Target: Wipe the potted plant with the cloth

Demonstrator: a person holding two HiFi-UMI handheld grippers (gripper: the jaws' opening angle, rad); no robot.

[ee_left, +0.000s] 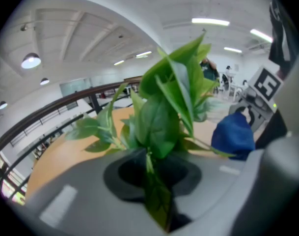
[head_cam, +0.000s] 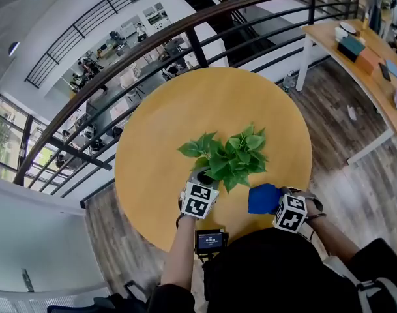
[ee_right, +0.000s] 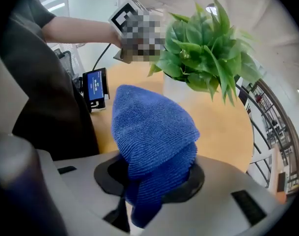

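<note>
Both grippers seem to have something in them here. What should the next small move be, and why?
Probably carry the right gripper across toward the left gripper, so the blue cloth meets the leaf pinched in the left jaws. The cloth is clamped in the right jaws but hangs beside the potted plant, not touching it, and that leaf is held out ready for wiping.

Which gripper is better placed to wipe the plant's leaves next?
Right: the right gripper grips the blue cloth beside the potted plant, while the left gripper is clamped on a leaf, steadying it.
</note>
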